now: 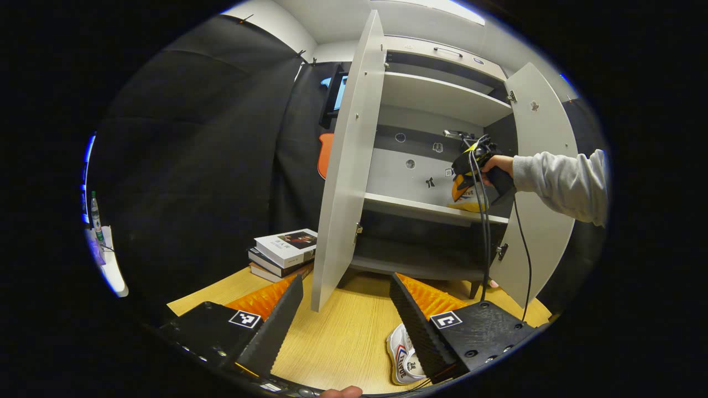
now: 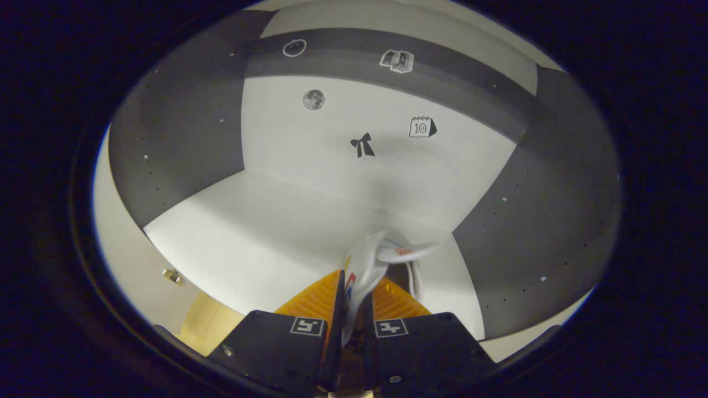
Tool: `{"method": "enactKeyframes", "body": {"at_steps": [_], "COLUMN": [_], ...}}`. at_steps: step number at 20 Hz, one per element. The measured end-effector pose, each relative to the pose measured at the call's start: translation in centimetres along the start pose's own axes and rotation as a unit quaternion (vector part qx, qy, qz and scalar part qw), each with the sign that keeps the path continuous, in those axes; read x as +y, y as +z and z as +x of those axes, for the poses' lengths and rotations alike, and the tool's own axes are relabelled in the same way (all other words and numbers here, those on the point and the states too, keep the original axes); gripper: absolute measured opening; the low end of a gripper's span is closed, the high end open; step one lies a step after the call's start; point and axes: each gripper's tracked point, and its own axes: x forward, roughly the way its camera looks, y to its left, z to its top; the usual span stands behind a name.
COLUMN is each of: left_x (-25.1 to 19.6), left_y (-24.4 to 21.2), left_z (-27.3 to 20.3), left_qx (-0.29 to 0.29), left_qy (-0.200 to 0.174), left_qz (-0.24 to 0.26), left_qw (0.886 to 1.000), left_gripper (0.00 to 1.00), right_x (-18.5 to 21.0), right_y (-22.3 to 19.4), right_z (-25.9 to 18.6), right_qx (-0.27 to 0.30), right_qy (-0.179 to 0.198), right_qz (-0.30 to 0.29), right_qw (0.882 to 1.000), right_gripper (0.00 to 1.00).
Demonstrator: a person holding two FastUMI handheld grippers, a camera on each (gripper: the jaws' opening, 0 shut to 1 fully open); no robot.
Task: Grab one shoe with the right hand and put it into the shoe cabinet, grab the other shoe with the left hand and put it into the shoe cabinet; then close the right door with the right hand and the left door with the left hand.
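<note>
Open cabinet [image 1: 442, 99], floor shoe [image 1: 405, 356] (beside tool [image 1: 348, 320])

Floor shoe [image 1: 406, 358] half hidden (behind jaws), book titles illegible

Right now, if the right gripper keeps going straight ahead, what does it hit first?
Probably the cabinet's back panel. The right gripper, shut on the shoe, points over the bare shelf toward it; depth is unclear, so the shoe might touch the shelf first.

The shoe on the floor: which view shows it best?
The left gripper view: the shoe lies on the wooden floor, partly behind a finger of the open left gripper. The right gripper view looks into the cabinet instead.
</note>
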Motion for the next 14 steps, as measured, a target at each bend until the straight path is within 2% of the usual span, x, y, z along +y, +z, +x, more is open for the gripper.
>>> {"method": "enactKeyframes", "body": {"at_steps": [1,2,3,4,6,7,8,9,13,14], "left_x": [-0.1,-0.3,-0.7,-1.2,-2.3,-2.7,-3.1,-3.4,-4.8,-5.1], "left_y": [-0.2,-0.3,-0.3,-0.4,-0.5,-0.6,-0.7,-1.0,-1.7,-1.6], "left_z": [0.2,0.4,0.7,0.8,1.2,1.4,1.6,1.6,1.8,1.8], "left_qx": [0.002,0.003,0.004,0.004,0.003,0.003,0.003,0.004,0.001,-0.008], "left_qy": [-0.002,-0.005,-0.010,-0.017,-0.031,-0.037,-0.041,-0.044,-0.060,-0.064], "left_qz": [0.000,0.000,-0.001,-0.001,0.004,0.007,0.010,0.012,0.008,0.008], "left_qw": [1.000,1.000,1.000,1.000,0.999,0.999,0.999,0.999,0.998,0.998], "left_gripper": [0.95,0.95,0.95,0.95,0.95,0.95,0.95,0.95,0.95,0.95], "right_x": [-0.4,-0.3,-0.4,-0.6,-0.5,-0.3,0.0,0.4,1.9,2.3], "right_y": [0.5,1.1,1.5,1.5,1.4,1.0,0.5,-0.4,-7.0,-8.8], "right_z": [-1.1,-2.6,-4.0,-5.6,-8.9,-10.8,-12.8,-14.9,-21.6,-22.8], "right_qx": [-0.013,-0.033,-0.049,-0.065,-0.105,-0.128,-0.154,-0.178,-0.253,-0.267], "right_qy": [-0.004,-0.003,-0.002,-0.002,0.004,0.009,0.015,0.022,0.034,0.029], "right_qz": [-0.006,-0.012,-0.017,-0.018,-0.017,-0.014,-0.008,-0.002,0.011,0.017], "right_qw": [1.000,0.999,0.999,0.998,0.994,0.992,0.988,0.984,0.967,0.963], "right_gripper": [0.31,0.47,0.43,0.47,0.48,0.55,0.55,0.48,0.49,0.52]}}
